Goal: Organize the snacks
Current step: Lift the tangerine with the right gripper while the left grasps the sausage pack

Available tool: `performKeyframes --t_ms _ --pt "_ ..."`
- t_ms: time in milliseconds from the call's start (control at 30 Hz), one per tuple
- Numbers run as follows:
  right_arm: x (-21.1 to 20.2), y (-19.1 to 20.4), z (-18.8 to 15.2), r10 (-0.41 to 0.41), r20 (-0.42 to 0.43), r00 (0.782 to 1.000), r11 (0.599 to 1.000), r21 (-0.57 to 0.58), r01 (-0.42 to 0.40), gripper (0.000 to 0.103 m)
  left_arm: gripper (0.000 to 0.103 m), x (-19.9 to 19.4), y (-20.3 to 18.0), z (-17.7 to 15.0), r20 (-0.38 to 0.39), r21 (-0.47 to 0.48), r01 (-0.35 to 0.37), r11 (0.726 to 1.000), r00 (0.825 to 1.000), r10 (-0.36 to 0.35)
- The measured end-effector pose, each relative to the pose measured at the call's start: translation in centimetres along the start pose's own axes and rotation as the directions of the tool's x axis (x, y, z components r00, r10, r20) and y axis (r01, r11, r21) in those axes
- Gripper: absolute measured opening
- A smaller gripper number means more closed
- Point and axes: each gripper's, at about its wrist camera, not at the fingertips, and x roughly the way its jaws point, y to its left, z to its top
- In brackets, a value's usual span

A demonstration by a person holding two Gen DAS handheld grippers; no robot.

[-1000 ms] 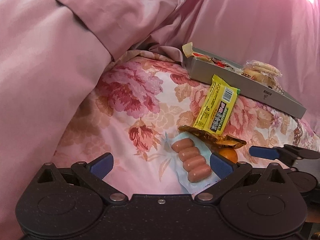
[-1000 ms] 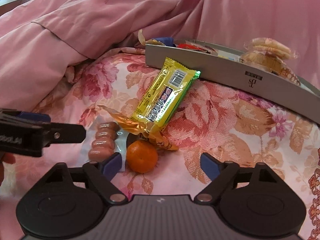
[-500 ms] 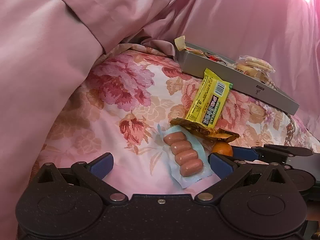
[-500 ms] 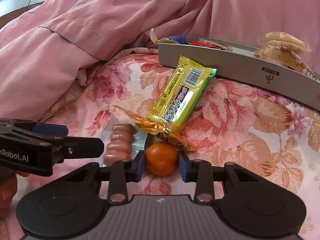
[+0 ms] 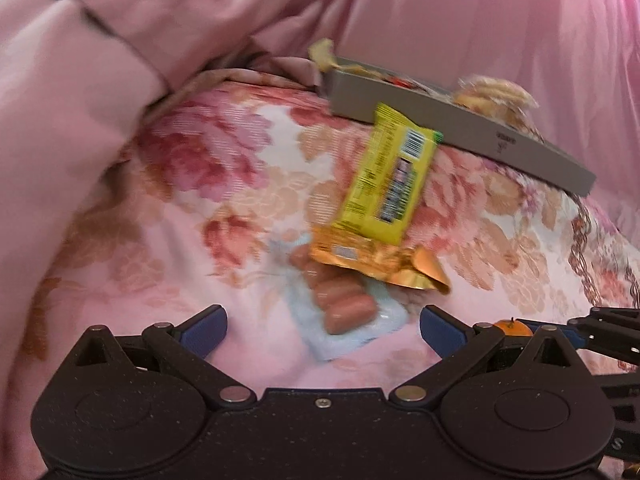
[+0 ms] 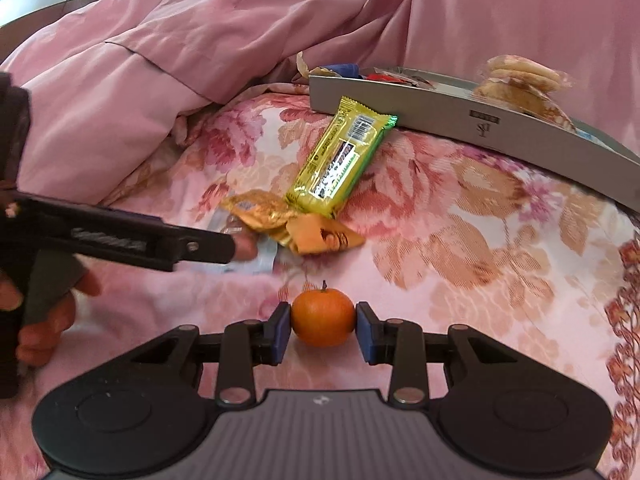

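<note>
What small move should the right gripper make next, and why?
Probably lift the mandarin and carry it toward the grey tray. The right gripper is shut on it, both pads pressing its sides, and the tray already holds other snacks.

**Pink Bedding, Floral Cover**

A bedspread woven with pink and tan flowers covers the surface. A rumpled pink quilt is heaped behind it. Bright light glows at the left wrist view's upper right corner.

No legible text anywhere.
</note>
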Motion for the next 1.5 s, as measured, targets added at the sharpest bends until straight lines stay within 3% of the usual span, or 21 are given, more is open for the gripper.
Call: performKeyframes --t_ms 233,333,467,633,1067,1333,1500 --pt "-2.1 -1.5 -1.6 0.002 -0.002 1.000 1.000 0.018 -0.002 0.039 0.102 3.0 -4.1 -0.1 -0.022 0.178 -0.152 0.972 0.987 0.158" --pt "-2.4 -1.9 -2.1 -0.002 0.001 1.000 1.000 0.016 0.002 0.039 0.102 3.5 -4.5 0.4 -0.025 0.154 -0.176 0.972 0.983 0.182" --pt "-2.4 -2.7 -2.3 0.000 0.007 1.000 0.999 0.047 0.000 0.039 0.091 3.5 -4.4 0.7 -0.015 0.119 -0.219 0.968 0.975 0.222" --pt "-2.5 -2.6 -2.5 0.014 0.011 1.000 0.999 0.048 -0.015 0.039 0.071 2.1 -3.3 0.1 0.002 0.084 -0.199 0.976 0.980 0.199" --pt "-2.7 -1.4 -3.1 0.063 -0.009 0.998 0.995 0.073 -0.063 0.039 0.064 -3.9 -0.6 -2.8 -0.054 0.044 -0.065 0.997 0.996 0.068" --pt "-3.5 0.6 -3.8 0.110 -0.020 0.994 0.994 0.007 -0.110 0.039 0.065 -5.7 -1.6 -3.9 -0.087 0.083 -0.045 0.996 0.995 0.052" --pt "-3.5 1.2 -3.9 0.099 -0.023 0.995 0.995 -0.015 -0.100 0.039 0.082 -4.7 -1.8 -3.7 -0.068 0.121 -0.048 0.992 0.996 0.056"
